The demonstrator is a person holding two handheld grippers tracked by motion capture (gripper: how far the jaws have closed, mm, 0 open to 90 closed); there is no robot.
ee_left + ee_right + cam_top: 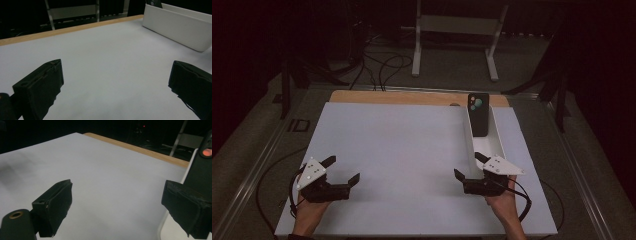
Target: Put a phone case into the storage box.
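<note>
Apparently, the phone (479, 115) stands in the tray (499, 142) beyond the wide-open right hand-held gripper (469, 167).

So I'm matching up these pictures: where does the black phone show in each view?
High view: black phone upright at the white tray's far end, right of centre.
Left gripper view: its top at the upper edge, behind the tray wall.
Right gripper view: right edge.
Shared landmark: the table's wooden edge.

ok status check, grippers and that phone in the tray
Left gripper open, holding nothing. Right gripper open at tray's near end. Phone leaning upright in white tray, untouched. Nothing in between.
</note>
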